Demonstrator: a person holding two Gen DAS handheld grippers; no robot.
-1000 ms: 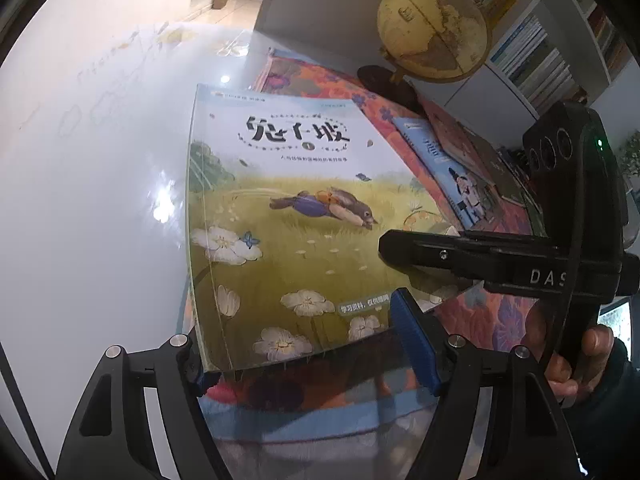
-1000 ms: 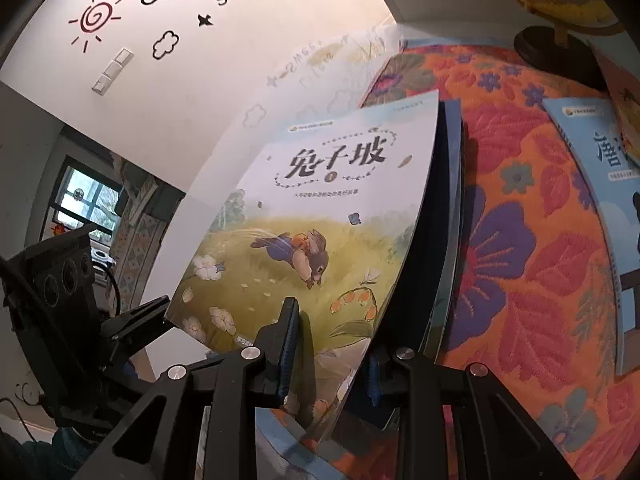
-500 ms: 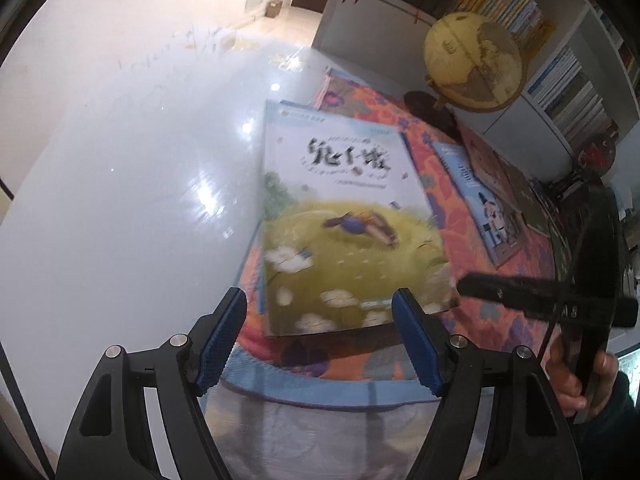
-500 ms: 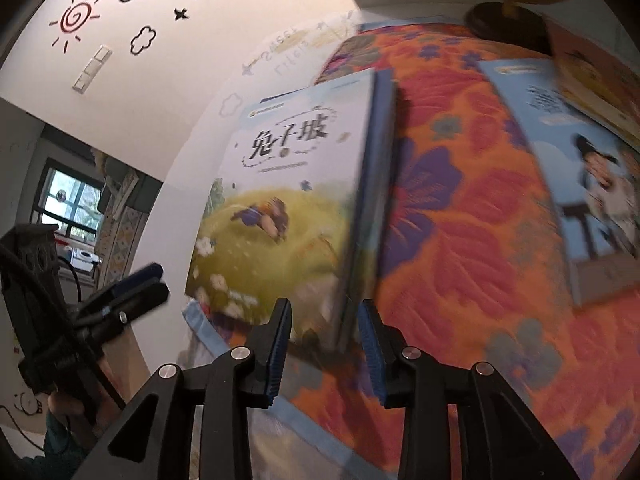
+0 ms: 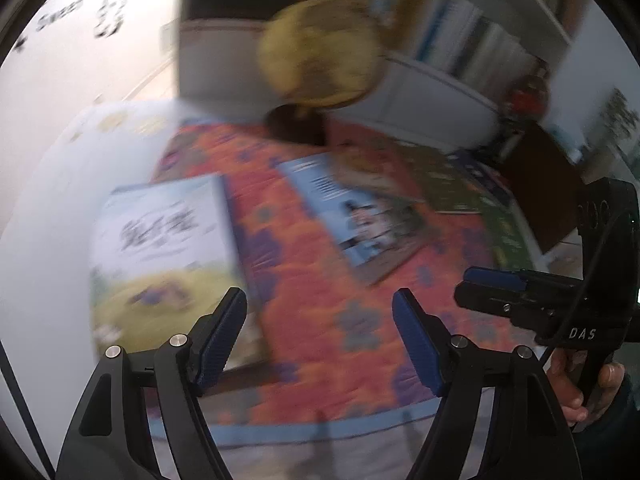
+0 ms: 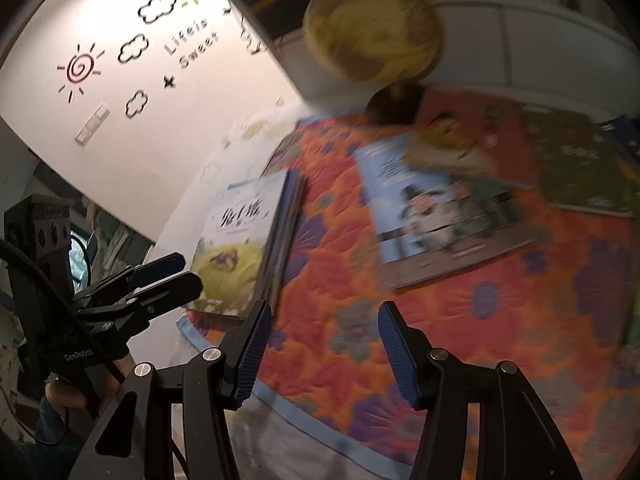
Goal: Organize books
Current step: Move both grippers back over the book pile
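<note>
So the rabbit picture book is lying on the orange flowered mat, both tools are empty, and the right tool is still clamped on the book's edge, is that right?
Not quite. The right tool is not clamped on anything: in the right wrist view its jaws are opening with only mat between them. The rabbit picture book does lie on the orange flowered mat, and the left tool is empty too.

Black tool [image 6: 320, 344] frames, ribbed blue pads [image 6: 394, 350], silver screws.
</note>
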